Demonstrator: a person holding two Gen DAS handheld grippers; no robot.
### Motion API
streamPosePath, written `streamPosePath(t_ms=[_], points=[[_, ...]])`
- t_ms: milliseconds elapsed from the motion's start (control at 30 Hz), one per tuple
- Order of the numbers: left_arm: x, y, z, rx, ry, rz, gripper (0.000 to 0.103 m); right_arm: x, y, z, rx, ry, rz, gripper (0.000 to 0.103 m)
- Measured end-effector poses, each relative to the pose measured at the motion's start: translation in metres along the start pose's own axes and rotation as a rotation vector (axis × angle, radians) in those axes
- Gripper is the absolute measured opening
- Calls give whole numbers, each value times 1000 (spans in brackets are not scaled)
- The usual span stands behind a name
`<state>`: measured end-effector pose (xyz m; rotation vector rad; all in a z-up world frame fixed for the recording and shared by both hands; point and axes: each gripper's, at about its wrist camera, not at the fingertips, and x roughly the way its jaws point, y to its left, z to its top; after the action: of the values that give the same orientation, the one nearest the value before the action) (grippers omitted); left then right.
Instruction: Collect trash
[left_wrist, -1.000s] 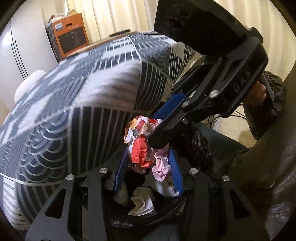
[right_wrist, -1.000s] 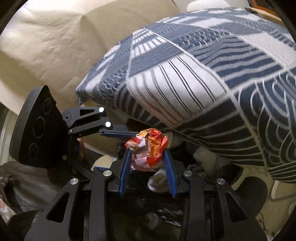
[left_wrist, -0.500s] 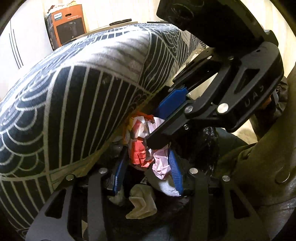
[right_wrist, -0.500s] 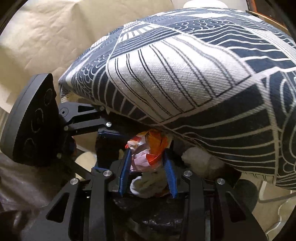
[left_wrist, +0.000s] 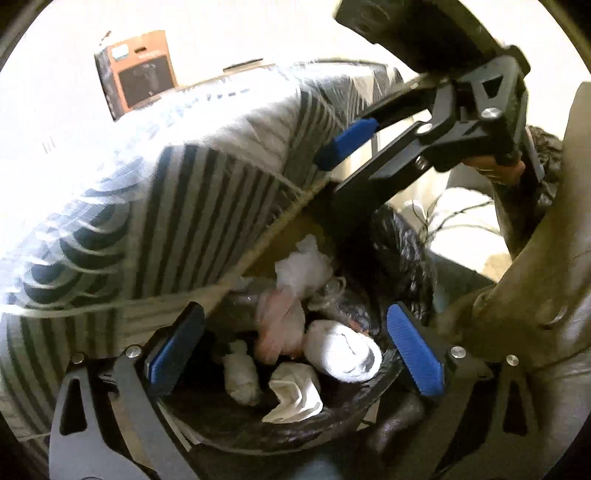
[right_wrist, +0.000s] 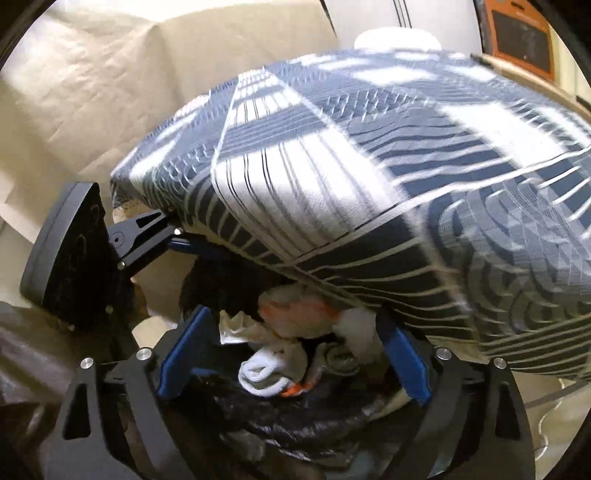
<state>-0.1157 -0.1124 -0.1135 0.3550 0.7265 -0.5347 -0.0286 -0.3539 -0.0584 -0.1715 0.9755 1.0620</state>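
A bin lined with a black bag (left_wrist: 373, 387) (right_wrist: 295, 413) sits right below both grippers. It holds several crumpled white tissues (left_wrist: 295, 395), a rolled white wad (left_wrist: 340, 350) (right_wrist: 269, 373) and a blurred pink and orange paper wad (left_wrist: 279, 325) (right_wrist: 295, 314). My left gripper (left_wrist: 291, 350) is open and empty over the bin. My right gripper (right_wrist: 293, 360) is open and empty over it too. The right gripper also shows at the upper right of the left wrist view (left_wrist: 343, 162), jaws apart. The left gripper shows at the left of the right wrist view (right_wrist: 184, 243).
A big cushion with a navy and white pattern (left_wrist: 166, 192) (right_wrist: 388, 192) bulges right beside the bin and overhangs part of it. An orange box (left_wrist: 136, 74) stands behind it. Brown paper (right_wrist: 110, 74) covers the surface beyond. A brown leather seat (left_wrist: 546, 295) rises at the right.
Both grippers have opened and let go of the coloured paper wads, which have dropped into the bin. The right gripper has lifted away as seen from the left wrist view.
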Motion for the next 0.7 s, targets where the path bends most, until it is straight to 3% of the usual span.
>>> streamPosePath(t_ms=[167, 300, 433, 600, 700], points=[[-37, 5, 6, -23, -109, 87, 97, -42, 0, 3, -39, -109, -9, 89], [-64, 12, 20, -59, -221, 202, 97, -73, -4, 5, -61, -211, -83, 92], [-77, 26, 31, -132, -270, 328, 97, -93, -13, 15, -62, -296, -170, 94], [-96, 59, 37, -325, -358, 504, 97, -95, -22, 32, -61, -383, -277, 95], [-106, 84, 38, -435, -375, 543, 97, -89, -28, 41, -55, -396, -333, 95]])
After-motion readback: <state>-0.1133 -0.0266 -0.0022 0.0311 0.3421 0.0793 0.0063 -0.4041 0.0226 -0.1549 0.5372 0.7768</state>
